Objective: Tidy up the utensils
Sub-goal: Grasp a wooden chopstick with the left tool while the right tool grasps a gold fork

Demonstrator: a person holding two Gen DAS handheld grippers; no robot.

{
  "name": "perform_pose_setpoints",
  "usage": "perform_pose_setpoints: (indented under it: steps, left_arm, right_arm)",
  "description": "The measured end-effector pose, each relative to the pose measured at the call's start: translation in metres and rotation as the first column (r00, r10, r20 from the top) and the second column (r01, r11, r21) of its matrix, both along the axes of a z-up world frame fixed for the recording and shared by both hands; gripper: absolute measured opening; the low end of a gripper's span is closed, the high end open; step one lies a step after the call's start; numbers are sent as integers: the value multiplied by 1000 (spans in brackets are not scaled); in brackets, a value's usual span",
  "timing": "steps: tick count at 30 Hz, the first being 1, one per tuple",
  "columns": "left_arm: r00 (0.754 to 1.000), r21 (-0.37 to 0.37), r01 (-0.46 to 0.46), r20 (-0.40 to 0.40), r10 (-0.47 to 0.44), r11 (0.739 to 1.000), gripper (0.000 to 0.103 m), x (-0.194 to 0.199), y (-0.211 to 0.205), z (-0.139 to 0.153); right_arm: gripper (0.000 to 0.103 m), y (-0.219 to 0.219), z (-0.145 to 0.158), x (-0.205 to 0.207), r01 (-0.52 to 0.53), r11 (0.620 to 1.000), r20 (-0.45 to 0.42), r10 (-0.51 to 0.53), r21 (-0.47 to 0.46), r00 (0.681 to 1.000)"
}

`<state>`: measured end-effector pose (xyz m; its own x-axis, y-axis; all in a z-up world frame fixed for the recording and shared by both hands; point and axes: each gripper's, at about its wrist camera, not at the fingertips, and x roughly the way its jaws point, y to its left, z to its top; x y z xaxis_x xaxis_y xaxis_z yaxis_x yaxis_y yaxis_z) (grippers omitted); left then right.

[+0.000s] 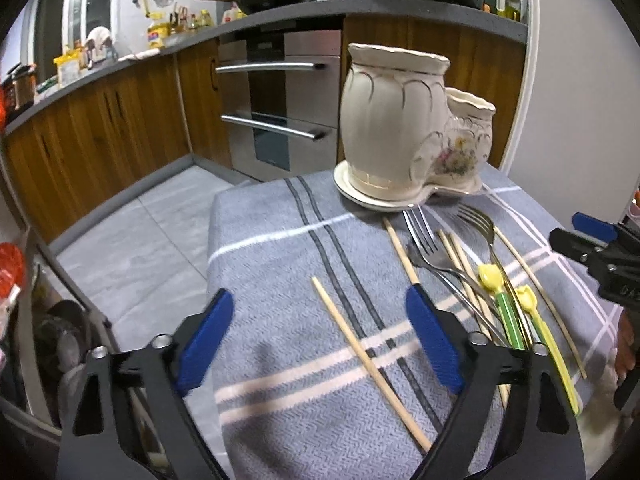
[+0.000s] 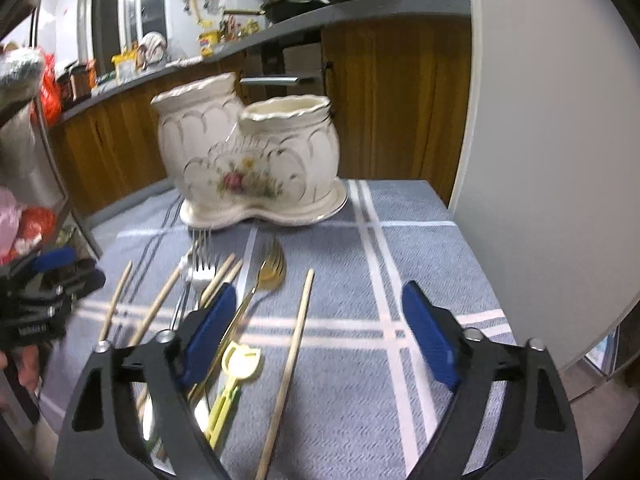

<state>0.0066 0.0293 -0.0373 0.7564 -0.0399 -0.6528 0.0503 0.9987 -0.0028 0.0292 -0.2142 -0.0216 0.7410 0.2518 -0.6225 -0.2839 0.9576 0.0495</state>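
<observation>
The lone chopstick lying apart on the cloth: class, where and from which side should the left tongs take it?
Grip the lone chopstick mid-shaft from straight above, left tongs closing across its width. It lies flat, with bare cloth on both sides.

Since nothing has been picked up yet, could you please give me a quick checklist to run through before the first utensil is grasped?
1. Left hand-held gripper open and empty: ok.
2. Right hand-held gripper open and empty: ok.
3. Ceramic holder upright on the cloth: ok.
4. Holder compartments free of contents: cannot tell; insides hidden.
5. Lone chopstick lies apart from the pile, between the left fingers: ok.
6. Forks and other chopsticks separated for clean grasps: not ok; they overlap.
</observation>
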Motion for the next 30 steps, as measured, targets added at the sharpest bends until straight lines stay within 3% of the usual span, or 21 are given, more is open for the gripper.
perform_pose_setpoints:
  steps: [9,13,17,20,23,30]
  left_arm:
    - [996,-11,62,-60,-62,998,56,1,-10,-10]
    - [992,-21,82,-90,-84,996,45,4,-12,-15]
    - [987,-46,88,-128,-93,995,33,7,-10,-20]
    - [986,-43,92,-133,-97,995,31,6,-9,-21]
    - [985,-41,96,-139,-101,995,30,5,-9,-20]
    - [986,-15,84,-143,-85,996,10,16,-11,-20]
  right_arm:
    - [45,26,-3,20,-39,999,-67,40,12,997]
    - [37,40,-8,41,-30,999,-97,28,-24,995]
    - [31,44,-11,59,-36,999,-162,37,5,986]
    - [20,44,-16,70,-30,999,-211,35,27,977]
    - [17,40,-17,73,-25,998,-229,38,59,973]
    - [10,30,-12,73,-26,991,-232,57,133,971]
